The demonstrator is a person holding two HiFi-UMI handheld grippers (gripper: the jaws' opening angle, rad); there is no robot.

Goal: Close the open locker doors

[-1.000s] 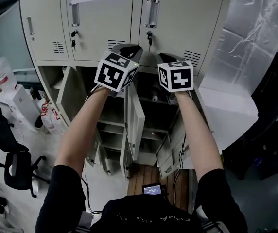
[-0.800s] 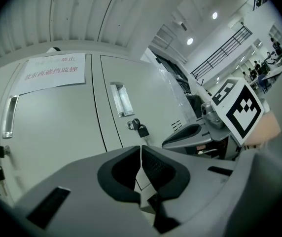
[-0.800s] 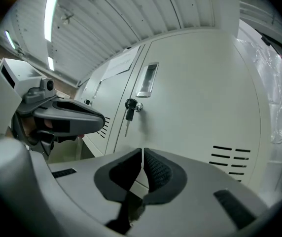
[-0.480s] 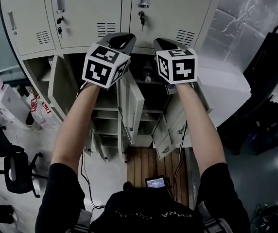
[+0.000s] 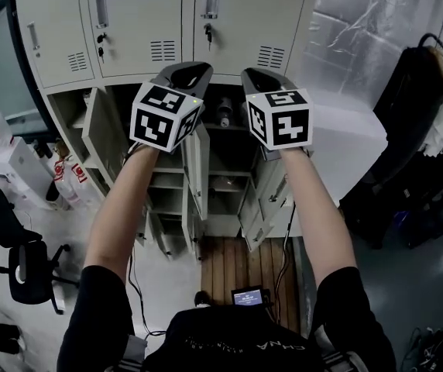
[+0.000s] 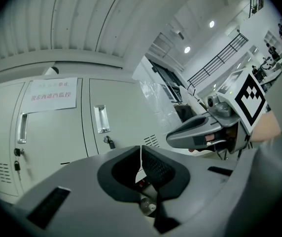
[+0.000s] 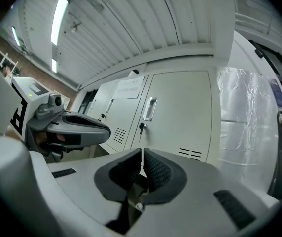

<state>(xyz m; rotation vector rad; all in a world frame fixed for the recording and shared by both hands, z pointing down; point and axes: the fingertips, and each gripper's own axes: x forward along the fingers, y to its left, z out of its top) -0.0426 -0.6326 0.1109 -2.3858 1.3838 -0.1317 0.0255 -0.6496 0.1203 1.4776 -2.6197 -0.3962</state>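
A bank of pale grey lockers [image 5: 163,22] stands ahead; its top row is closed. Below that row several doors hang open: one at the left [image 5: 101,142], a narrow one in the middle [image 5: 198,169], and low ones at the right [image 5: 264,200]. My left gripper [image 5: 193,74] and right gripper [image 5: 254,77] are raised side by side in front of the open middle compartments, touching no door. In the left gripper view the left gripper [image 6: 141,149] is shut with nothing between its pads. The right gripper [image 7: 142,156] is also shut and empty, facing a closed upper door [image 7: 180,112].
A black office chair [image 5: 28,273] and white boxes [image 5: 8,165] stand at the left. Plastic sheeting [image 5: 353,29] covers the wall at the right, with dark bags [image 5: 415,115] below it. A wooden board [image 5: 241,266] lies on the floor before the lockers.
The head view has swung, so the lockers sit further left and more of the right wall shows. Both grippers stay raised side by side and shut.
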